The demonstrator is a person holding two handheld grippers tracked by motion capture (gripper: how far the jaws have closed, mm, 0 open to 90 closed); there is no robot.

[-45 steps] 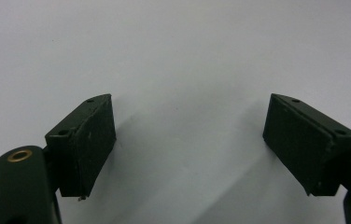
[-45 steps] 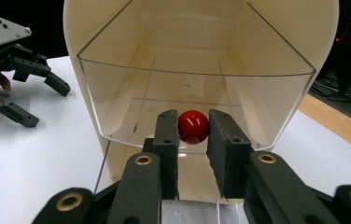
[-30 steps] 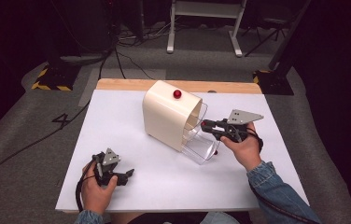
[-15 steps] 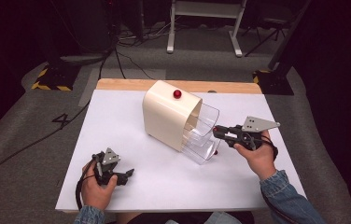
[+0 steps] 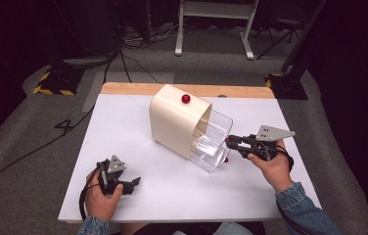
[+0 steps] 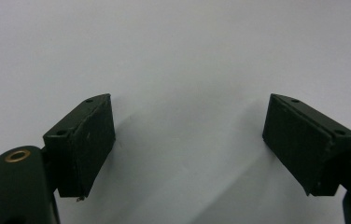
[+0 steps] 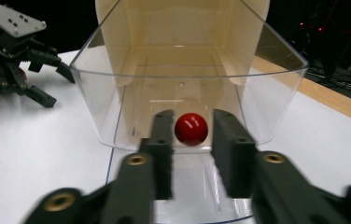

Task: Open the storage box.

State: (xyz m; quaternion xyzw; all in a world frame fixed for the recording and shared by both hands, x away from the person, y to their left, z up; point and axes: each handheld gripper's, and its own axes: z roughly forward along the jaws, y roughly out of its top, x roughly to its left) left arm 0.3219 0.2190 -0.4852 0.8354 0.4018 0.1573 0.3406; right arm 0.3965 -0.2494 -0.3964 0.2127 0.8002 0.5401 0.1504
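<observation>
Clear plastic forms the pulled-out drawer (image 5: 210,142) of the cream box (image 5: 174,120), and the right gripper (image 7: 191,140) has its jaws slightly apart either side of the drawer's red knob (image 7: 191,129), not visibly pinching it. Well apart from the box, toward the person, the left gripper (image 6: 187,144) rests on the white table (image 5: 123,122), jaws wide and empty.

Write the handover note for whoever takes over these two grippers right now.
Right gripper: open, jaws standing either side of the red knob on the clear drawer, not gripping it.
Left gripper: open, resting on the white table near the front edge, holding nothing.
Cream box stands mid-table; its clear drawer is pulled partway out.
Left, probably: close on the knob and move the drawer.
</observation>
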